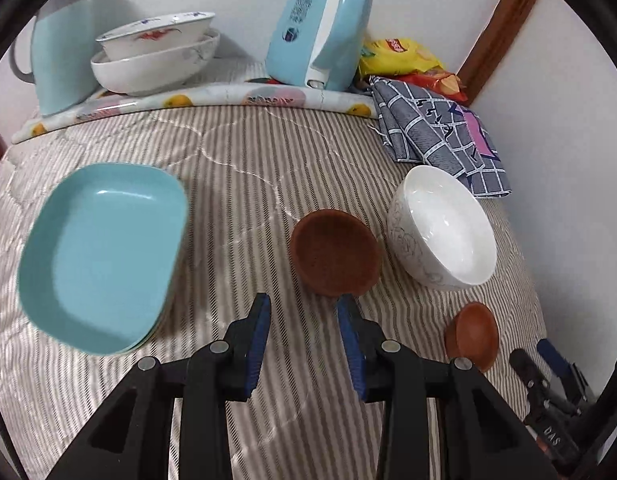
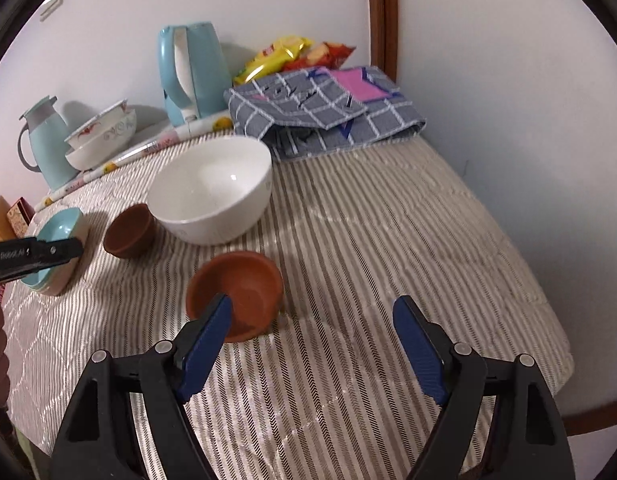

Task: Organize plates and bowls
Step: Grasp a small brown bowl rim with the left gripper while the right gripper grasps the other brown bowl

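Left tongs (image 1: 304,304) stand apart, empty, a dark brown bowl (image 1: 335,252) at twelve o'clock; right tongs (image 2: 313,312) gape over a terracotta bowl (image 2: 236,292) at ten o'clock.

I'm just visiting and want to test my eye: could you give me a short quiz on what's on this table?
1. True or false: the white bowl is stacked inside another bowl.
2. Which small brown bowl lies nearest the right gripper? A) the darker brown bowl B) the lighter brown bowl
3. Fill in: the stacked plates on the striped cloth are light ____.

Key: 1 false, it stands alone on the cloth. 2 B. 3 blue.
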Demonstrator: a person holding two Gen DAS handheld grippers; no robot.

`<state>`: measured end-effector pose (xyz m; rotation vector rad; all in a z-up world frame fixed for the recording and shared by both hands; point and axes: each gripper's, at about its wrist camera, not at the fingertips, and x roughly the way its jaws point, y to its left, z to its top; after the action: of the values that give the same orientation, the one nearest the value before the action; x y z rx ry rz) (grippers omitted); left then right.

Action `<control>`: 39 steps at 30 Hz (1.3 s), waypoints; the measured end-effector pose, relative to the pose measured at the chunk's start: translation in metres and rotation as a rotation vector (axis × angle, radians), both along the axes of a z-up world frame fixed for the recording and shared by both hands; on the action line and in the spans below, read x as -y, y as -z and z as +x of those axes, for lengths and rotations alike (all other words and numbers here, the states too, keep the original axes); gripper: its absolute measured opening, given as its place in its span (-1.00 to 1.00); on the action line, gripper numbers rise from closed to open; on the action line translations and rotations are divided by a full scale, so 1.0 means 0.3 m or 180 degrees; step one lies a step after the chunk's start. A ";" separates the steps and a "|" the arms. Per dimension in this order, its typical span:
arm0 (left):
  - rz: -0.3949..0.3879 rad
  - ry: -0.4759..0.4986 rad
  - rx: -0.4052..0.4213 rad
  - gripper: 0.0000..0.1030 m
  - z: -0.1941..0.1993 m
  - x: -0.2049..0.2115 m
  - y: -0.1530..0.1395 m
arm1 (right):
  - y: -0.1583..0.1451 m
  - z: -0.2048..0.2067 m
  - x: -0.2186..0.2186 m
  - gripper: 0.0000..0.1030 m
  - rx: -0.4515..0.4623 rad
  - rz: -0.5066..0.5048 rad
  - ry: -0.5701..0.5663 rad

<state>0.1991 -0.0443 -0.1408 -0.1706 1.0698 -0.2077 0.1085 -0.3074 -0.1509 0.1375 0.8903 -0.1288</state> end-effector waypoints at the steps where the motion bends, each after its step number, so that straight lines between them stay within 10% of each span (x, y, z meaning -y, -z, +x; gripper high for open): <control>1: 0.0007 -0.0004 -0.0017 -0.36 0.014 0.009 0.009 | 0.010 0.008 -0.001 0.52 -0.0014 0.0028 -0.0002; 22: 0.0088 -0.0012 -0.0122 -0.36 0.175 0.083 0.129 | 0.126 0.134 -0.016 -0.11 -0.0307 0.0272 -0.0126; 31: 0.0153 -0.0024 -0.0109 -0.75 0.195 0.078 0.143 | 0.135 0.138 -0.035 -0.71 -0.0274 0.0320 -0.0217; 39: 0.0089 0.0069 -0.0045 -0.84 0.151 0.071 0.107 | 0.113 0.107 -0.058 -0.84 -0.0148 0.0295 -0.0185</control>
<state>0.2444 -0.0658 -0.1729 -0.1357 1.0886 -0.2111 0.1406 -0.2899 -0.1848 0.1954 0.9460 -0.0368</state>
